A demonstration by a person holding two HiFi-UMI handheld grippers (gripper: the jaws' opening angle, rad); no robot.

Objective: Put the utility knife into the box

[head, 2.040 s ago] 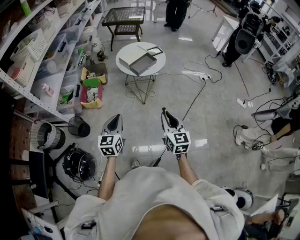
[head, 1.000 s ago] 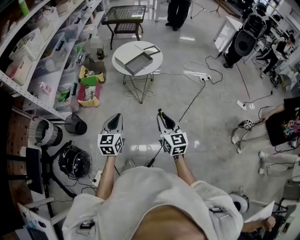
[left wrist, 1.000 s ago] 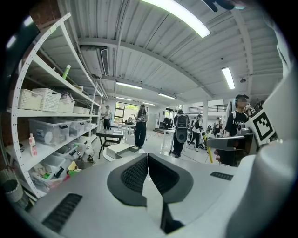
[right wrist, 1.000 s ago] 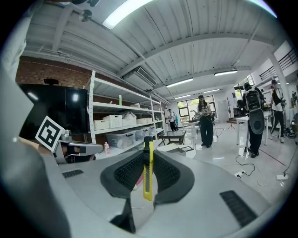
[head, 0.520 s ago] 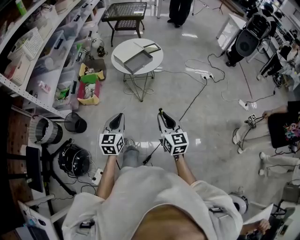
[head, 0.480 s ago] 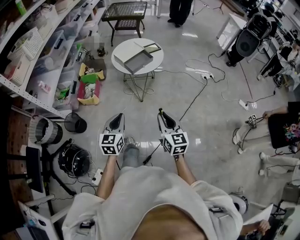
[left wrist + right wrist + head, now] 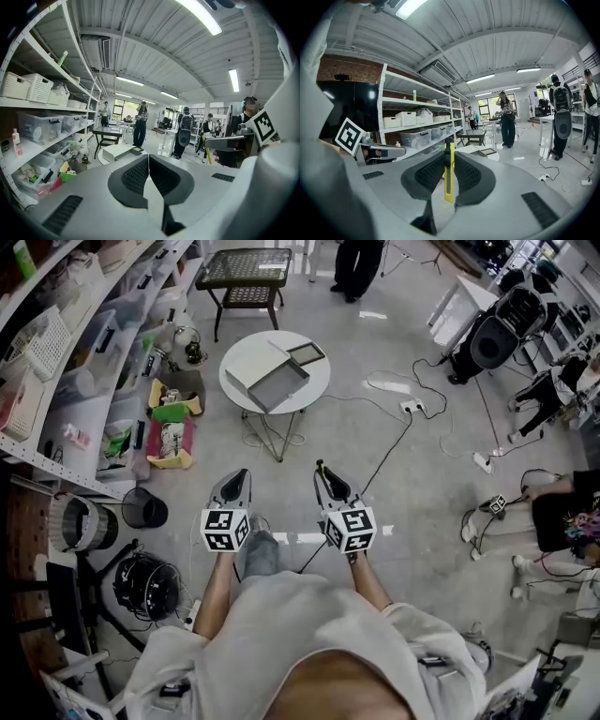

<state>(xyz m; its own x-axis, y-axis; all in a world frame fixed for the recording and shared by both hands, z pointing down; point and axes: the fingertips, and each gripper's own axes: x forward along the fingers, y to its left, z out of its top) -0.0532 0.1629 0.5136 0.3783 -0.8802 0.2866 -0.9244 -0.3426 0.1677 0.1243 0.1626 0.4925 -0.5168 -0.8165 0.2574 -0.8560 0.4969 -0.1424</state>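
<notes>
A yellow utility knife (image 7: 449,174) stands upright between the pads of my right gripper (image 7: 449,157), which is shut on it. In the head view its dark tip (image 7: 320,466) pokes out past the right gripper (image 7: 327,476). My left gripper (image 7: 148,158) is shut with nothing between its pads, and it is held level beside the right one (image 7: 234,482). The open grey box (image 7: 270,377) lies on a round white table (image 7: 315,385) well ahead of both grippers. That box shows small in the left gripper view (image 7: 118,151).
Shelves with bins (image 7: 66,362) run along the left, and trays of small items (image 7: 172,427) sit on the floor below. A black low table (image 7: 246,270) stands behind the round one. Cables (image 7: 398,418) cross the floor at right. A bucket (image 7: 145,512) and people at the right edge are nearby.
The round table with the box has come nearer and sits lower in the head view. Both grippers keep the same pose side by side, the knife still in the right one.
</notes>
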